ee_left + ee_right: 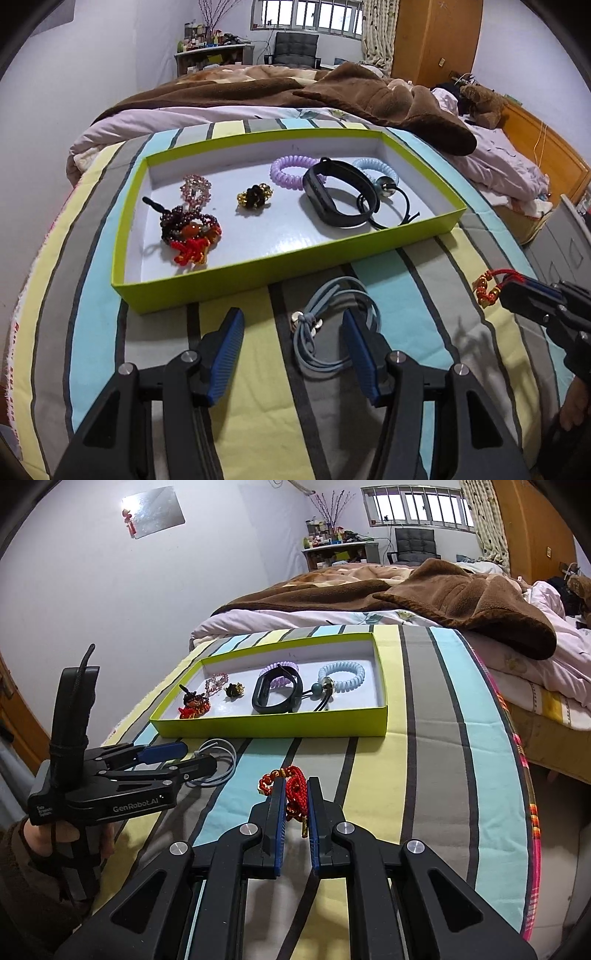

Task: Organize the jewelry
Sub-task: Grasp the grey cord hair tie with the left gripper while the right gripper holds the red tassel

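Observation:
A lime-green box tray (258, 266) (273, 725) lies on the striped bedspread. It holds a purple coil band (291, 171), a black fitness band (338, 197), a blue coil band (341, 675), a black-gold bead cluster (254, 195), a pink bead ring (195, 189) and a red-and-dark bead bracelet (190, 234). My left gripper (291, 325) (184, 755) is open just above a grey-blue cord bracelet (325, 328) in front of the tray. My right gripper (295, 794) (509, 291) is shut on a red knotted cord bracelet with gold beads (290, 786) (487, 288), held above the bedspread right of the tray.
A brown blanket (332, 96) and pale quilt (535, 650) lie piled on the bed behind the tray. A wooden wardrobe (436, 40), a black chair (295, 48) and a cluttered desk (210, 48) stand at the far wall. The bed edge drops off at right (532, 794).

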The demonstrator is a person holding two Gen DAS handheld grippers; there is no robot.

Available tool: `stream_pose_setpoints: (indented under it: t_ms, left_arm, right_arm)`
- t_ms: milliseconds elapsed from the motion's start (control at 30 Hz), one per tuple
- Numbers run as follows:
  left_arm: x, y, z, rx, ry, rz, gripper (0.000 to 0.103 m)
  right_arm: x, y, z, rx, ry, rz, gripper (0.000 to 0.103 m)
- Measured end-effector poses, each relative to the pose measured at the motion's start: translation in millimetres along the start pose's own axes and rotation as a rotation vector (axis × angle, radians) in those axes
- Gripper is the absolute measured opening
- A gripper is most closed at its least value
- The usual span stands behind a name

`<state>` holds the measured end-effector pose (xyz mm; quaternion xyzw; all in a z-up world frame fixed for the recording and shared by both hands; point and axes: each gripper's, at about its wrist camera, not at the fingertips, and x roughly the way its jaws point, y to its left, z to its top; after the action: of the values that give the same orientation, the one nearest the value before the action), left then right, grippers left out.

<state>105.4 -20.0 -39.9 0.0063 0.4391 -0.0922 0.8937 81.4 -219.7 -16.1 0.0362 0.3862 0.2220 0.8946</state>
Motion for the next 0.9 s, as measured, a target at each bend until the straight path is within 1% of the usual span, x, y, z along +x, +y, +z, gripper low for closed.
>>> stream_pose_setpoints:
  t_ms: [67, 167, 200, 233, 367, 400, 500, 600, 900]
  left_arm:
    - [0, -4, -1, 0.02, 0.0, 0.023, 0.056]
    - [1, -6, 0, 0.038, -0.006, 0.038, 0.047]
    - [1, -6, 0, 0.037, -0.008, 0.038, 0.038]
    - [0, -6, 0, 0.04, -0.008, 0.037, 0.033]
    - [0, -7, 1, 0.048, -0.009, 0.027, 0.029]
    - [0, -7, 0, 0.047, -0.01, 0.025, 0.024]
    - [-1, -8, 1, 0.051, -0.01, 0.022, 0.018]
    - [-1, -9, 1, 0.059, -0.009, 0.026, 0.018]
    - [-11, -9, 1, 0.053, -0.04, 0.027, 0.018]
  right_arm:
    - [0, 0, -1, 0.001, 0.001, 0.001, 0.011]
    - [0, 0, -1, 0.0, 0.001, 0.002, 0.011]
    - [0, 0, -1, 0.001, 0.0, 0.001, 0.011]
    - [0, 0, -1, 0.002, -0.001, 0.001, 0.011]
    - [1, 1, -1, 0.001, 0.0, 0.001, 0.011]
    - [1, 1, -1, 0.001, 0.001, 0.0, 0.011]
    - [1, 1, -1, 0.004, 0.002, -0.002, 0.011]
    - [2, 0, 0, 0.008, 0.001, -0.004, 0.011]
    - [-1, -1, 1, 0.013, -0.009, -0.007, 0.011]
